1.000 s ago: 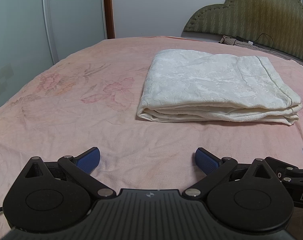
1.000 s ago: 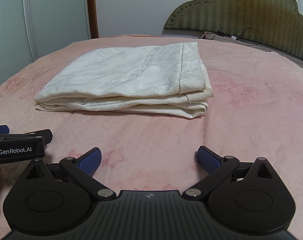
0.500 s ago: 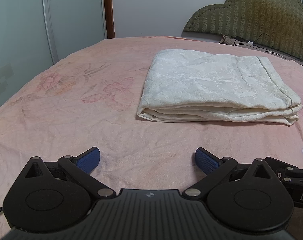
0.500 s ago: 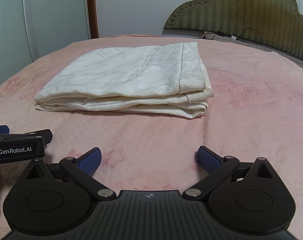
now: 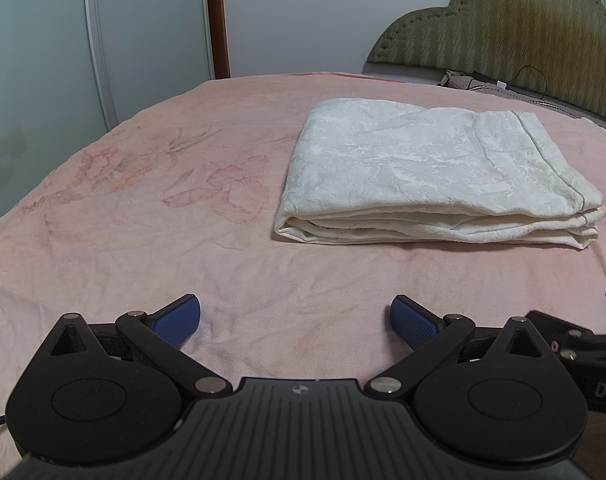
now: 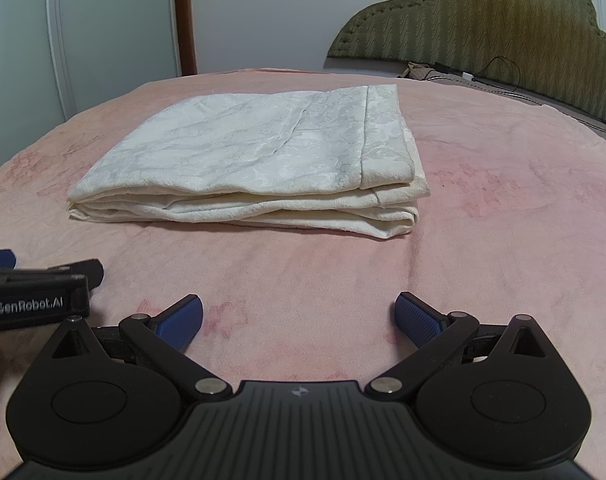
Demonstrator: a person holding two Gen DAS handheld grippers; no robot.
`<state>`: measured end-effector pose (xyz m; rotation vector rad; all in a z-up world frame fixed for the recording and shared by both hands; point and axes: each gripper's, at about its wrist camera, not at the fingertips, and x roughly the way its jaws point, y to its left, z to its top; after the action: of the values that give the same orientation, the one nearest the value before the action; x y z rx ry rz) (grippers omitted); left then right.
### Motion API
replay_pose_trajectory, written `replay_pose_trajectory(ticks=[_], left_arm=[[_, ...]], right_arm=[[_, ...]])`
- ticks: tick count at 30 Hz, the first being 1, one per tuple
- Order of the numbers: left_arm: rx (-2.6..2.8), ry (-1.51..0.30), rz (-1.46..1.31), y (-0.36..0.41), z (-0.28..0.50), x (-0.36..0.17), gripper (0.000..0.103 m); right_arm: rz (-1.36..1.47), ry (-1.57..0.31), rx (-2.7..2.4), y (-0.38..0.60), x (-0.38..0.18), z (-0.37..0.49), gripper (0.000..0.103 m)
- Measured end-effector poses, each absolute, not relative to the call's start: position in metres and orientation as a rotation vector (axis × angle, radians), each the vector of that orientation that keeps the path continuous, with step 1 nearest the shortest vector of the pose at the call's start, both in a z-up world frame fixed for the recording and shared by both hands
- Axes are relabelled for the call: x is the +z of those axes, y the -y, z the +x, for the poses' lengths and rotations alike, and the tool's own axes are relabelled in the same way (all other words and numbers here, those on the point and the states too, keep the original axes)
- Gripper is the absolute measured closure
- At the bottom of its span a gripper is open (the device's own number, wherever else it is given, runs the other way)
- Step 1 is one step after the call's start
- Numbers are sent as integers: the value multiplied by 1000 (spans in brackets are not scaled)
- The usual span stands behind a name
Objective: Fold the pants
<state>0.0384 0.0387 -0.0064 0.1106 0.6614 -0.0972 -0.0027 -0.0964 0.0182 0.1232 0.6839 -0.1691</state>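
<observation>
The cream-white pants (image 5: 431, 172) lie folded into a flat rectangular stack on the pink bedspread (image 5: 143, 208), right of centre in the left wrist view. In the right wrist view the same pants (image 6: 255, 168) sit ahead and slightly left. My left gripper (image 5: 295, 318) rests low near the bed's front, open, with nothing between its blue pads, well short of the stack. My right gripper (image 6: 299, 318) is likewise open and empty, apart from the pants. The left gripper's body (image 6: 35, 300) shows at the left edge of the right wrist view.
A green padded headboard (image 5: 503, 20) stands at the back right, with a dark cable (image 5: 531, 76) and small items along its base. Pale wardrobe doors (image 5: 43, 60) line the left side. A wooden door frame (image 5: 217, 16) and white wall stand behind the bed.
</observation>
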Motion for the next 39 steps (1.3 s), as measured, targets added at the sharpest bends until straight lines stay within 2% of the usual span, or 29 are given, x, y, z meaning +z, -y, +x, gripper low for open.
replay_pose_trajectory(ticks=[39], left_arm=[[-95, -659, 117, -38, 38, -6, 0]], right_arm=[[124, -682, -159, 101, 18, -6, 0]])
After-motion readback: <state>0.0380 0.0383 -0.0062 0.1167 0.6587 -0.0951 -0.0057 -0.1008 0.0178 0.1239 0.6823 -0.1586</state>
